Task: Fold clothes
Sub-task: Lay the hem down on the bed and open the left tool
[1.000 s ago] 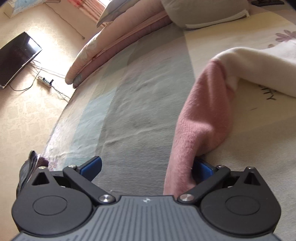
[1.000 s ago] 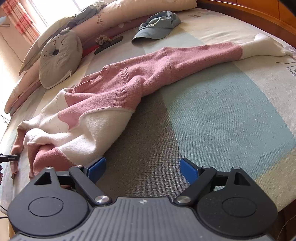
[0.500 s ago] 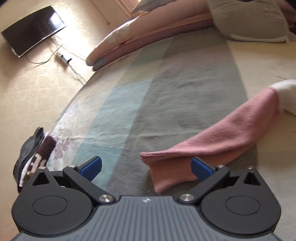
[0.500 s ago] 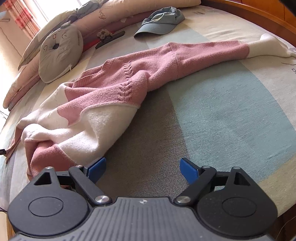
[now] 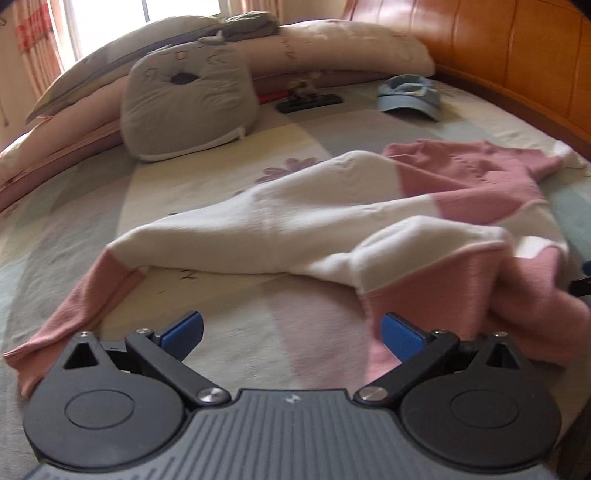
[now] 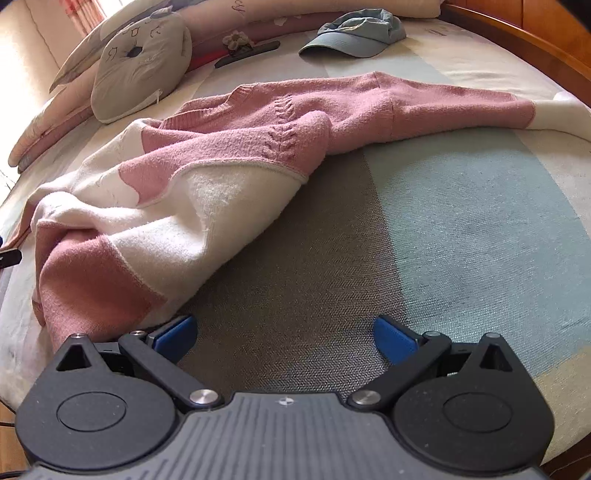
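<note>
Ahead of your left tool [image 5: 291,332], released: sweater [image 5: 332,221] on bed [image 5: 184,184]; right tool [image 6: 284,332] released too.

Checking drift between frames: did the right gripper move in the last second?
Yes, slightly. In its own view the sweater and blue cap now sit nearer, so the open right gripper eased forward over the bed.

The sweater [image 6: 207,173] is knitted in blocks of dusty pink and cream-white, with a raised leaf-like stitch running down the pink chest. It lies on a bedspread [image 6: 461,229] of broad stripes in pale blue, grey-brown and cream, printed with a purple flower, beside a grey cushion [image 5: 188,107] with a stitched cat face and a faded blue cap [image 6: 354,31]. Both black grippers carry bright blue finger pads [image 5: 183,330].
</note>
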Available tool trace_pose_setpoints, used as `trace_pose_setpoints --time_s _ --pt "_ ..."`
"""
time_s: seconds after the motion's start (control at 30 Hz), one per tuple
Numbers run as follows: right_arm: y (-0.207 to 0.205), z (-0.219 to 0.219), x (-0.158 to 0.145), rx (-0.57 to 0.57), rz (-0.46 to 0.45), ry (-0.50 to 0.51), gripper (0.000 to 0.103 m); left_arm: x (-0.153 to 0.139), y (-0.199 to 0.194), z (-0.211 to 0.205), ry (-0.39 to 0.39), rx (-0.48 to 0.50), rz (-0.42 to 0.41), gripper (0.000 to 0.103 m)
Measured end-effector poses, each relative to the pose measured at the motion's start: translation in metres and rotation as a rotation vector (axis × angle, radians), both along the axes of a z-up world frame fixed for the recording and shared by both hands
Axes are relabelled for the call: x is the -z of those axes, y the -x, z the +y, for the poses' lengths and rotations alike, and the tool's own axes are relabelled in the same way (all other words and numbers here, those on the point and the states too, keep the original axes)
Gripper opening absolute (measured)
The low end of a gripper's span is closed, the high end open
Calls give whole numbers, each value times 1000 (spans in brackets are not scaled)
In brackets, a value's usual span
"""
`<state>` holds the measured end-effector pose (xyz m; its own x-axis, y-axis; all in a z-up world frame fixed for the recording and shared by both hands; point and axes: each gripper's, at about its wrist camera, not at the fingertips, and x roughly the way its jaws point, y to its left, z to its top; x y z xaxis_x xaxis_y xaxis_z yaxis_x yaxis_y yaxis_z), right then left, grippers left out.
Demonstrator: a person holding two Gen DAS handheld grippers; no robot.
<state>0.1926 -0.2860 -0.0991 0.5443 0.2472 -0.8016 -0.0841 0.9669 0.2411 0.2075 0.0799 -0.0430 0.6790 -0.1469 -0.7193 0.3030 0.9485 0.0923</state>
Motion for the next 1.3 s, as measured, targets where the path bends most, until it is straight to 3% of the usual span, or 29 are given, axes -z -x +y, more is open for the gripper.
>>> trace_pose_setpoints --time_s 0.23,0.43,0.57,0.7,0.83,1.03,1.3 --pt "3 12 4 -50 -25 97 103 -6 1 -49 131 101 -21 102" --pt "8 13 5 -67 -61 124 103 -23 -25 -81 170 141 -77 102" --pt "10 13 5 -76 -73 125 103 -2 -45 -91 153 124 15 102" --pt "13 12 6 -96 -92 124 103 24 -34 -80 204 105 128 102" --pt "16 11 6 -116 -109 129 103 30 -10 -60 252 67 120 102" --pt "19 13 7 -116 -125 140 103 15 21 -49 194 70 88 102" --pt "26 19 -2 -93 -81 166 103 32 30 -44 163 40 117 102"
